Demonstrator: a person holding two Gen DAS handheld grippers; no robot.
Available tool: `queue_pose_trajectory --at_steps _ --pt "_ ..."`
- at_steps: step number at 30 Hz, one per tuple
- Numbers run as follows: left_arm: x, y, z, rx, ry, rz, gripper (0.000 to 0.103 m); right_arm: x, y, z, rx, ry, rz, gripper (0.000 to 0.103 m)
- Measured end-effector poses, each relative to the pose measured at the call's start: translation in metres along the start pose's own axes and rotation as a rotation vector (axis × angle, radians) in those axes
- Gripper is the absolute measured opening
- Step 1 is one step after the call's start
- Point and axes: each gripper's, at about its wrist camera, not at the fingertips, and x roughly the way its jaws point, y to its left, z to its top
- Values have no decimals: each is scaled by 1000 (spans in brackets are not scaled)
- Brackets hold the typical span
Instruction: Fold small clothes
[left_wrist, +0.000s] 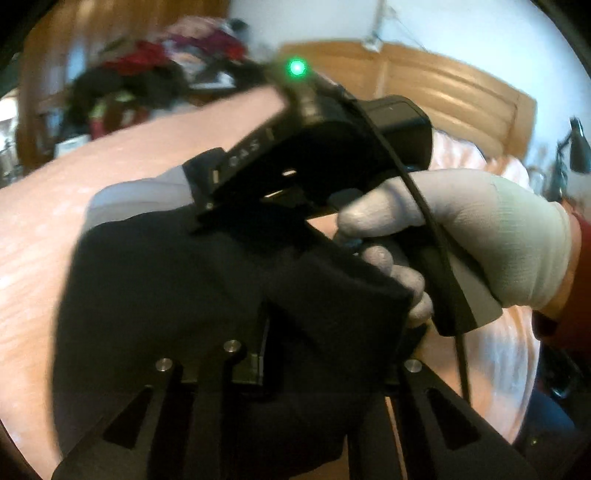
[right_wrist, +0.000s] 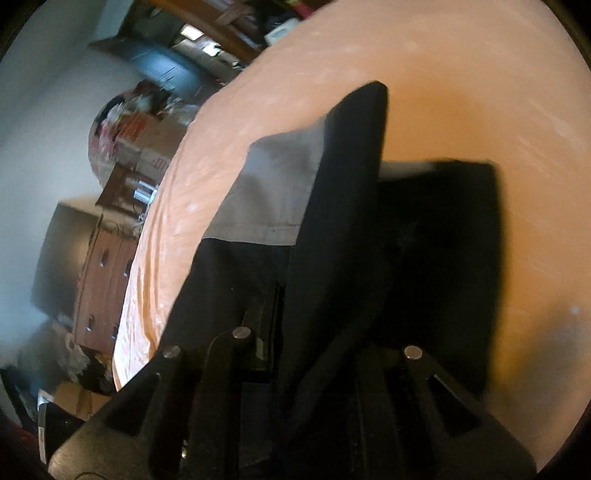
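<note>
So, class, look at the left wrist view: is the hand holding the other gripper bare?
No, the hand wrapped around the right gripper's handle wears a light grey knitted glove, with a dark red sleeve at the wrist.

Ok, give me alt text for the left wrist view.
A black garment with a grey band drapes over the left gripper, above a peach bedspread. Opposite, a gloved hand holds the right gripper.

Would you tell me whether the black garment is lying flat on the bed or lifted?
Lifted: the black garment hangs draped over both grippers, above the orange bedsheet.
</note>
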Motion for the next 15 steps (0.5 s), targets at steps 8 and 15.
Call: queue_pose_trajectory --at_steps 8,15 --pt "71 -55 19 5 115 -31 29 19 -47 17 36 81 48 13" --pt "55 -76 13 27 145 -54 37 -7 -48 -15 75 123 134 44"
